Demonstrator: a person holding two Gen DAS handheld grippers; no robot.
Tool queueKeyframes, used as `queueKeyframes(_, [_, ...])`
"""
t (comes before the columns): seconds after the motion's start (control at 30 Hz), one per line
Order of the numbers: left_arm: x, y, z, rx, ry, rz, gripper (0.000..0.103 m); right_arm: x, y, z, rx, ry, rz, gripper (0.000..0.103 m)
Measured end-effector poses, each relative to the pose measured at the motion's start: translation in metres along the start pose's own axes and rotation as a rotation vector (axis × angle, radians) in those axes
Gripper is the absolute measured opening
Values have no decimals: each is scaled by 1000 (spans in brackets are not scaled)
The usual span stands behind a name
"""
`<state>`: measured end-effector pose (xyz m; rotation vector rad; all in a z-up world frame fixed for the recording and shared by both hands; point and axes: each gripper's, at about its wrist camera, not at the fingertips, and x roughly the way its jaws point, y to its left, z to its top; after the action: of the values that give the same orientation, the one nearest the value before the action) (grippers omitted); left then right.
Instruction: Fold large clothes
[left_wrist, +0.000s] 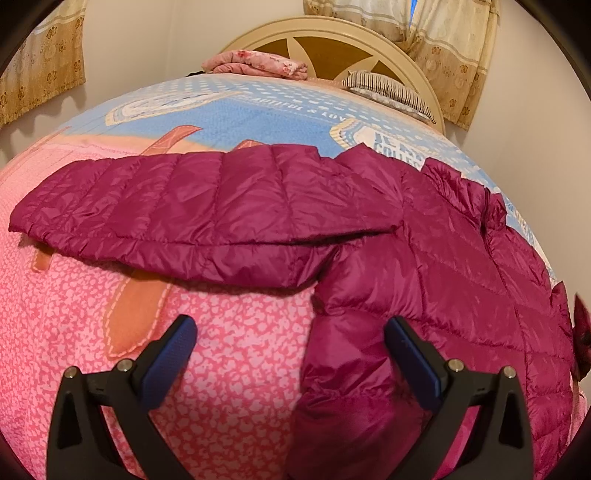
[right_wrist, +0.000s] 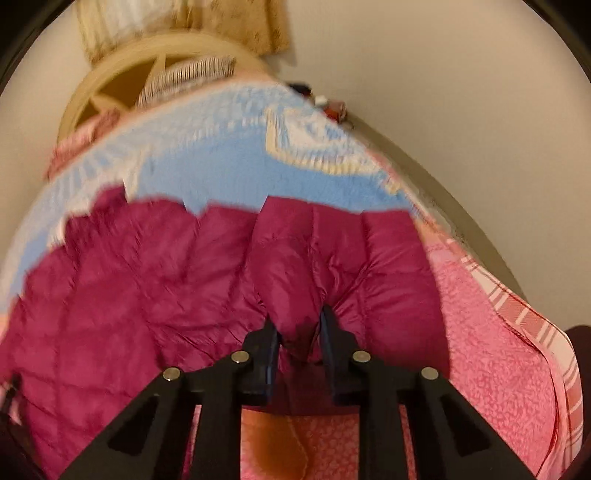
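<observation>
Right gripper (right_wrist: 298, 325) pinching jacket (right_wrist: 155, 280) hem — left gripper (left_wrist: 290, 334) wide, above its edge

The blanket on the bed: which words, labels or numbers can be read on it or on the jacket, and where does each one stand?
"AUTIFUL & LOV", upside down and cut off at both ends: on the blue part of the blanket, left wrist view.
Large white letters on the blanket beside the jacket shoulder: partly covered, perhaps "JEAN" over "COLLE"; not certain.
Jacket: no label or brand visible.
Right wrist view: too blurred to read anything.
</observation>
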<state>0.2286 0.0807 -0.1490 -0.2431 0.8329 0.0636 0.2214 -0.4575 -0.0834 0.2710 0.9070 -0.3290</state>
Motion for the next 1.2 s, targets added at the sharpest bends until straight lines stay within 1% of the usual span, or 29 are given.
queueKeyframes(0.07, [-1, 2, -1, -4, -3, -5, 103, -29, 8, 6, 16, -60, 28, 19])
queueKeyframes(0.13, [-1, 3, -1, -8, -5, -10, 103, -53, 27, 13, 1, -104, 58, 19])
queueKeyframes(0.17, [-2, 4, -1, -10, -6, -13, 103, -67, 41, 16, -20, -128, 75, 19])
queueKeyframes(0.23, [-3, 5, -2, -14, -9, -19, 103, -97, 83, 18, -83, -170, 118, 19])
queueKeyframes(0.27, [-3, 6, -2, -17, -11, -23, 103, -104, 99, 18, -102, -177, 138, 19])
queueKeyframes(0.3, [-4, 7, -2, -20, -12, -28, 103, -111, 125, 17, -134, -181, 175, 19])
queueKeyframes(0.33, [-4, 8, -3, -24, -14, -32, 103, -113, 140, 16, -150, -179, 198, 19])
queueKeyframes(0.4, [-6, 9, -3, -31, -19, -40, 103, -109, 185, 8, -199, -162, 269, 19])
queueKeyframes(0.47, [-7, 11, -3, -37, -23, -47, 103, -102, 217, -2, -223, -146, 310, 19])
queueKeyframes(0.57, [-7, 11, -2, -36, -22, -46, 103, -75, 270, -25, -249, -79, 407, 19])
queueKeyframes(0.67, [-7, 12, -2, -39, -23, -50, 103, -44, 309, -49, -275, -10, 448, 19])
queueKeyframes(0.77, [-7, 11, -2, -41, -23, -52, 103, -15, 338, -73, -305, 40, 459, 20])
queueKeyframes(0.83, [-7, 11, -2, -39, -22, -51, 103, 3, 350, -85, -318, 72, 447, 20])
queueKeyframes(0.9, [-7, 11, -2, -39, -22, -52, 103, 18, 351, -90, -312, 93, 444, 24])
queueKeyframes(0.93, [-7, 11, -2, -39, -22, -53, 103, 23, 354, -94, -316, 107, 453, 39])
queueKeyframes(0.97, [-6, 11, -2, -38, -22, -48, 103, 28, 356, -97, -323, 128, 472, 60])
queueKeyframes(1.03, [-6, 11, -2, -40, -22, -49, 103, 33, 354, -99, -316, 141, 519, 77])
queueKeyframes(1.07, [-6, 11, -1, -40, -22, -49, 103, 32, 354, -99, -309, 139, 537, 80])
queueKeyframes(1.17, [-6, 11, -1, -37, -20, -46, 103, 30, 354, -98, -303, 148, 550, 81])
queueKeyframes(1.2, [-6, 11, -1, -37, -20, -46, 103, 23, 353, -97, -302, 145, 553, 81])
